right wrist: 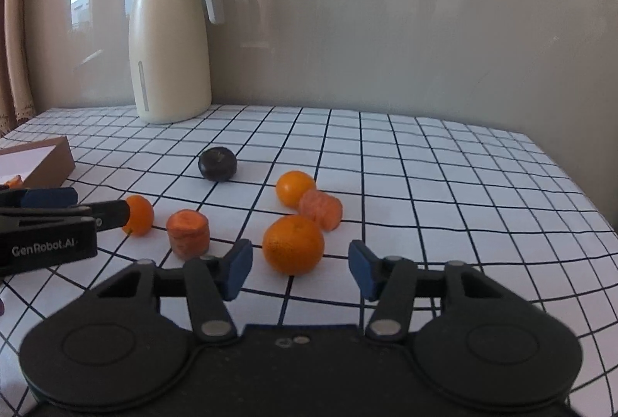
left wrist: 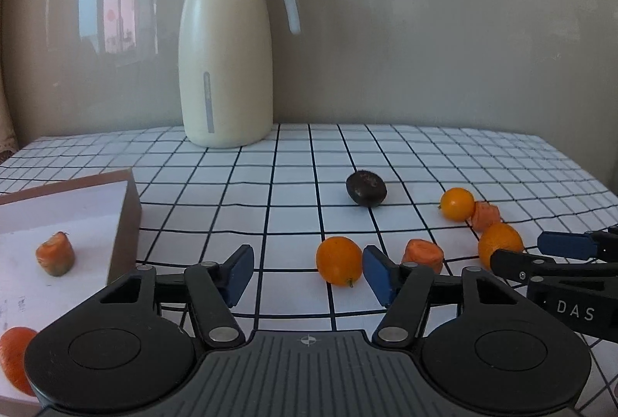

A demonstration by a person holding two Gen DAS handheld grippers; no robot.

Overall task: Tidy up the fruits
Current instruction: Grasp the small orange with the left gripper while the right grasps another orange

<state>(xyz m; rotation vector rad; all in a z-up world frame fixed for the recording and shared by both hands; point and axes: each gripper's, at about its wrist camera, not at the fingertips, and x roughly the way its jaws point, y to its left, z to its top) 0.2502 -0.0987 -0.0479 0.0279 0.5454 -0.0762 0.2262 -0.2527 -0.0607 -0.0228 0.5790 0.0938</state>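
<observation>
A white tablecloth with a black grid (right wrist: 425, 185) covers the table, where a cream thermos jug with a grey lid (left wrist: 226, 50) stands at the back near the wall. At the left edge sits a shallow cardboard box with a white floor (left wrist: 127, 208), holding a carrot chunk (left wrist: 55, 254) and a second orange piece (left wrist: 13, 355) at the near corner. The left gripper (left wrist: 307, 272) hovers low with its blue pads spread wide, a small orange (left wrist: 339, 260) between them and just beside the right-hand pad, not gripped. The right gripper (right wrist: 300, 268) is likewise wide open, empty, just short of the largest orange (right wrist: 293, 244). Behind it a third orange (right wrist: 294, 188) touches a carrot piece (right wrist: 320, 209); another carrot stub (right wrist: 188, 233) stands upright nearby. A dark, round fruit (right wrist: 217, 163) lies apart, mid-table.
</observation>
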